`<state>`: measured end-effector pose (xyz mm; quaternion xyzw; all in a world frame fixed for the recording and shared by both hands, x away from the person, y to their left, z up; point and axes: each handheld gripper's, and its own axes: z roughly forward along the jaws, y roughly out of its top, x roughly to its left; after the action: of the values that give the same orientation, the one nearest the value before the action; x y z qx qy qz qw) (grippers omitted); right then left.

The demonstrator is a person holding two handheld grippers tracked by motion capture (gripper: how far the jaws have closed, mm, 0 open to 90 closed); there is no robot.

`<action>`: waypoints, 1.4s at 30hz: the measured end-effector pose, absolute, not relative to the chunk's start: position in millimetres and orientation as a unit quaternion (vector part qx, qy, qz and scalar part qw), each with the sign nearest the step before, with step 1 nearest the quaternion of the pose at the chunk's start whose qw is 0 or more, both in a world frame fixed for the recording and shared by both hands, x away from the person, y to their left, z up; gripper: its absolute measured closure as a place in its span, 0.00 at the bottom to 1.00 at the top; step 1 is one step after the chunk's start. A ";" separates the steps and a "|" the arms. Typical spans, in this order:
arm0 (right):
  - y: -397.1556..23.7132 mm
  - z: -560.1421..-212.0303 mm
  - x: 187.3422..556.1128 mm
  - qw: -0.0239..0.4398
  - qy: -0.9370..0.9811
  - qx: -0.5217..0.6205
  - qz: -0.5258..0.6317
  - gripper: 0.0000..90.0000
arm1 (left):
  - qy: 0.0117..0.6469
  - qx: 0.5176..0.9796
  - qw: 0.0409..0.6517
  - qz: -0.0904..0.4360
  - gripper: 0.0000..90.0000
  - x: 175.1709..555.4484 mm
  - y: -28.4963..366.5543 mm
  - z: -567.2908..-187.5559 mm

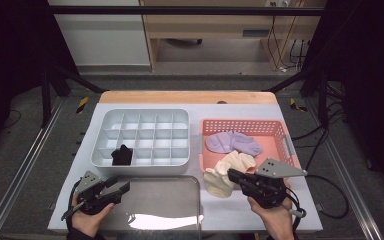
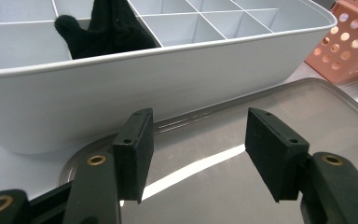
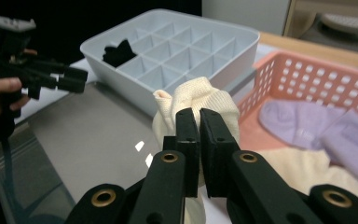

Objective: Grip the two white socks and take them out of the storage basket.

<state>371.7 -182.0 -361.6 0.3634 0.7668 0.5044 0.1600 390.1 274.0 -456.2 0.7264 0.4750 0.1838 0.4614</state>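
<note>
High view overhead facing forward, gripper views low, close, all sharing the grey divider box (image 1: pixel 140 137).

A lab: black frame rig (image 1: pixel 180 10), trailing cables (image 1: pixel 285 45), bare floor.

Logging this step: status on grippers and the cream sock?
Right gripper shut on cream sock, at basket edge. Left gripper open over lid. Nothing blocking organizer.

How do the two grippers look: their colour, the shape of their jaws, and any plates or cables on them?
Both are black. The left gripper and the right gripper each carry a grey three-cornered plate on top. Their jaws end in flat, rectangular black pads with small holes, and brass-coloured rings mark the joints. A black cable trails from the right one. The hands are bare.
</note>
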 end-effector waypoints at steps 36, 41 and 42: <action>-182.2 -466.4 379.6 0.118 0.796 0.433 0.405 0.79 | 0.480 0.724 0.461 0.184 0.45 389.3 276.3 -456.2; -184.3 -459.9 377.5 0.131 0.787 0.431 0.420 0.73 | 0.480 0.723 0.461 0.184 0.45 389.3 276.8 -456.0; -184.5 -458.1 376.6 0.133 0.784 0.434 0.424 0.71 | 0.480 0.723 0.461 0.184 0.45 389.3 276.6 -456.0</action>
<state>376.6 -184.5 -458.1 0.4341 0.7840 0.4235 0.1327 389.3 276.6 -456.0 0.7232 0.4803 0.1840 0.4609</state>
